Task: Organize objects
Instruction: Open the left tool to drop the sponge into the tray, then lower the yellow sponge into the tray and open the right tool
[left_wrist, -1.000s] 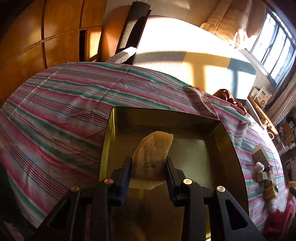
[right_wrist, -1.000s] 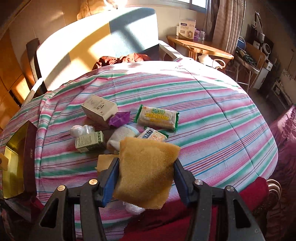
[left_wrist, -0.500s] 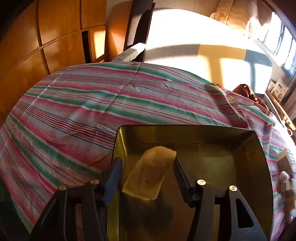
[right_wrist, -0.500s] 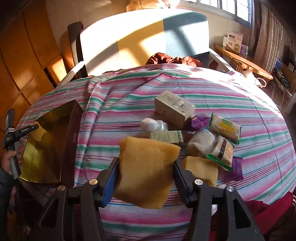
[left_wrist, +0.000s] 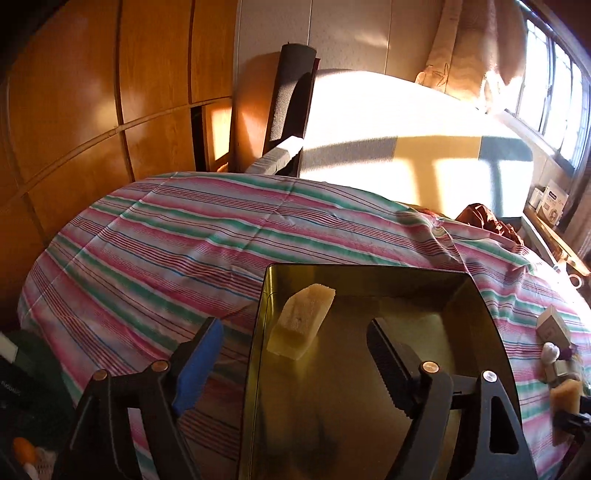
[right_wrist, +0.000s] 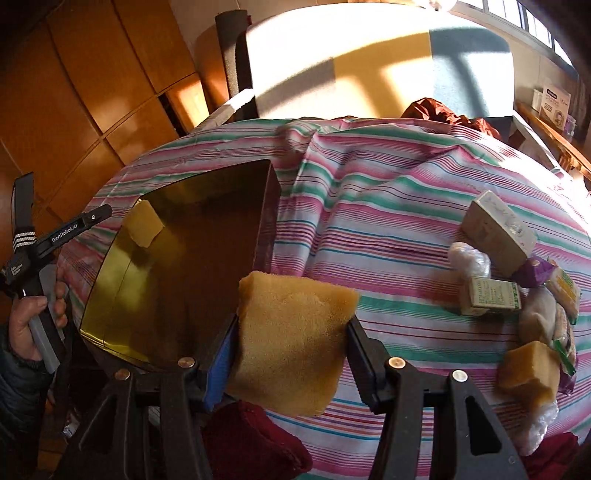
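Left gripper (left_wrist: 291, 354): jaws wide apart, just been opening, pads clear of everything. The small pale-yellow sponge block (left_wrist: 303, 325) sits inside the shiny gold rectangular tin box (left_wrist: 476, 295), propped against the box's left wall near its far-left corner. In the left wrist view it lies between the two jaws but ahead of them, nearer the blue-padded left finger (left_wrist: 195, 365), touching neither.

Right gripper (right_wrist: 291, 350): jaws clamped on the large orange-yellow sponge slab (right_wrist: 291, 339), pads pressing both side edges. The slab hangs above the striped pink-and-green bedspread (right_wrist: 388, 206), just beside the gold box's near-right corner, not over the opening.

The box rests on the bedspread's left part. Toward the bedspread's right edge is a loose pile: cream cardboard box (right_wrist: 498, 229), green-printed small carton (right_wrist: 491, 301), white plastic-wrapped lump (right_wrist: 469, 258), purple wrapper (right_wrist: 533, 271), another yellow sponge block (right_wrist: 530, 373).

A hand (right_wrist: 33, 325) in a dark sleeve grips the left gripper's handle at the box's left side.
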